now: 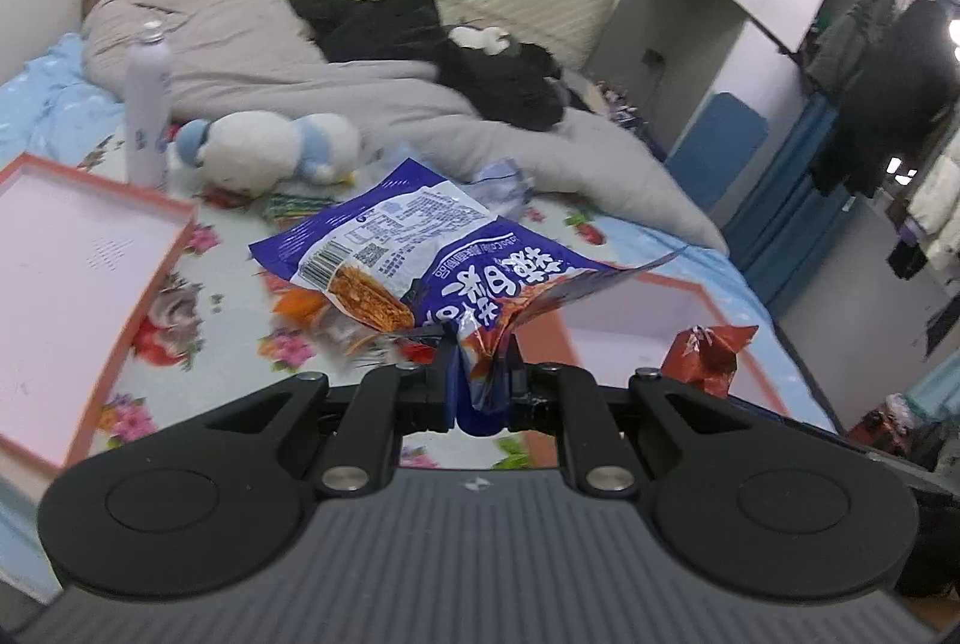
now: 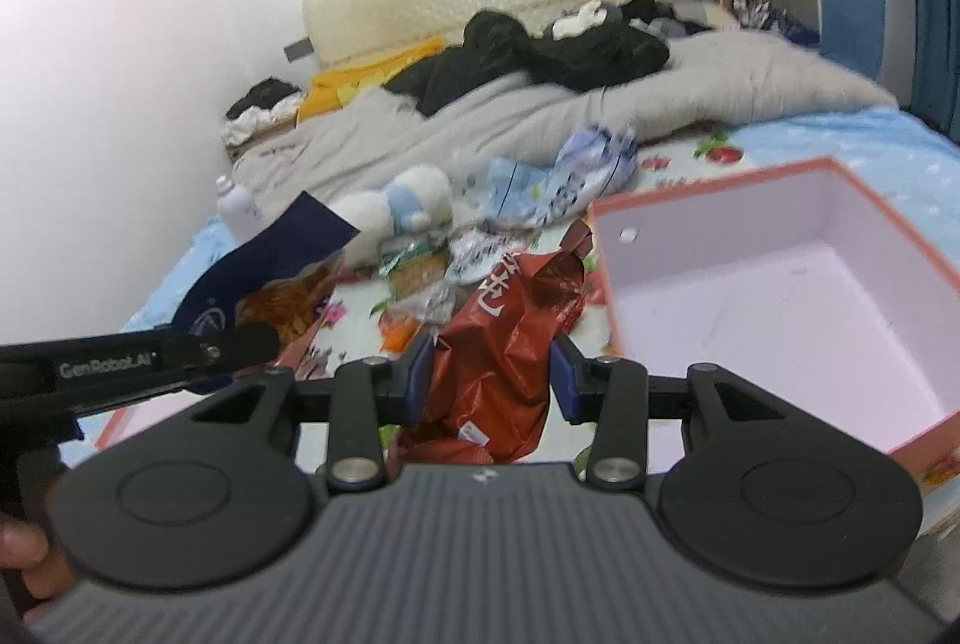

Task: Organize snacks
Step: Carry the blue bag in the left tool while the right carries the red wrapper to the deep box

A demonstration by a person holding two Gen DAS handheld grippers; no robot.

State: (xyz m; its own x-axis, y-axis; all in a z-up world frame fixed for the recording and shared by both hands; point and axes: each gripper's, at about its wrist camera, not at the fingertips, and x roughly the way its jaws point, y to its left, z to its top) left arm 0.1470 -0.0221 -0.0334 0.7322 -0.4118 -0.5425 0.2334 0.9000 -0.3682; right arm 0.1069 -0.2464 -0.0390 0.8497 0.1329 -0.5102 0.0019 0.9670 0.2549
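The left hand-held gripper (image 1: 480,362) tilted downward, pinching a blue crinkled plastic snack bag (image 1: 414,254) above the bed (image 1: 228,296). The right hand-held gripper (image 2: 489,374), likewise tilted, clamped a red foil snack bag (image 2: 510,338).

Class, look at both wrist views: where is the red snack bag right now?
The red snack bag is pinched in the right claw, lifted above the bed, just left of the open pink box.

Left gripper (image 1: 480,353) pinching the crumpled corner of a blue snack packet (image 1: 414,260), which is held clear of the floral bedsheet (image 1: 240,296). Pink box lid (image 1: 78,284) at left; pink box (image 1: 636,308) at right, with a red snack packet (image 1: 708,350) before it. Behind: white bottle (image 1: 147,116), plush toy (image 1: 270,152), grey duvet (image 1: 336,98).
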